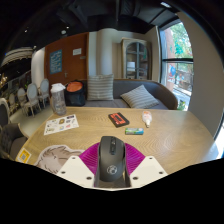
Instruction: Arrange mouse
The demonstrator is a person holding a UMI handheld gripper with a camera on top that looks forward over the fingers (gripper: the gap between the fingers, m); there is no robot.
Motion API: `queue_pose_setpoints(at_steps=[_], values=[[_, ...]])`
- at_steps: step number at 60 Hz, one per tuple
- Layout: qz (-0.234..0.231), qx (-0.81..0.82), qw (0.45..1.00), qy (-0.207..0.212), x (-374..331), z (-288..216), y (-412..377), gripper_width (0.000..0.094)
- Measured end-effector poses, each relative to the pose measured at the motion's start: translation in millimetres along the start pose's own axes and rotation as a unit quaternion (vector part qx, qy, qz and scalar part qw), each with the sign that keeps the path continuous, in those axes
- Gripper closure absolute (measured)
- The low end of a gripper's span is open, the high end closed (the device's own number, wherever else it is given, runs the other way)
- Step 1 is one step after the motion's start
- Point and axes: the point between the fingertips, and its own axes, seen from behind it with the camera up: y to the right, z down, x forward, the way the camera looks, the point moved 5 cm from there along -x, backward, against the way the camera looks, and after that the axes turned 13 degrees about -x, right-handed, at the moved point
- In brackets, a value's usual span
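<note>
A black computer mouse [111, 162] with a scroll wheel sits between my two fingers, its front end pointing away from me. The pink pads [90, 157] press against it on both sides, so my gripper [111, 152] is shut on the mouse. The mouse is over the near edge of a round wooden table [170, 130]. Whether its underside touches the table is hidden.
On the table beyond the fingers lie a dark red book [119, 119], a small white and teal item [148, 119] and a small flat item [136, 131]. A magazine [62, 124] and a printed sheet [48, 155] lie at the left. A grey sofa [125, 97] stands behind.
</note>
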Motion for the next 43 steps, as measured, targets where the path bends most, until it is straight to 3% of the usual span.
queue_pose_setpoints(at_steps=[9,16,19,24,26,30,35,43], values=[[-0.072,-0.024,0.997,-0.014,-1,9,-144,0.058],[-0.078,-0.05,0.994,-0.065,17,44,-197,0.0562],[-0.052,-0.082,0.994,-0.046,19,41,-194,0.0528],[-0.039,-0.112,0.991,-0.065,18,49,-192,0.0427],[-0.042,-0.124,0.99,-0.058,16,49,-192,0.0352],[-0.042,-0.153,0.986,-0.046,9,49,-184,0.0068],[-0.045,-0.142,0.989,-0.022,-15,47,-175,0.0082],[-0.086,-0.082,0.993,0.02,-74,52,-163,0.0082]])
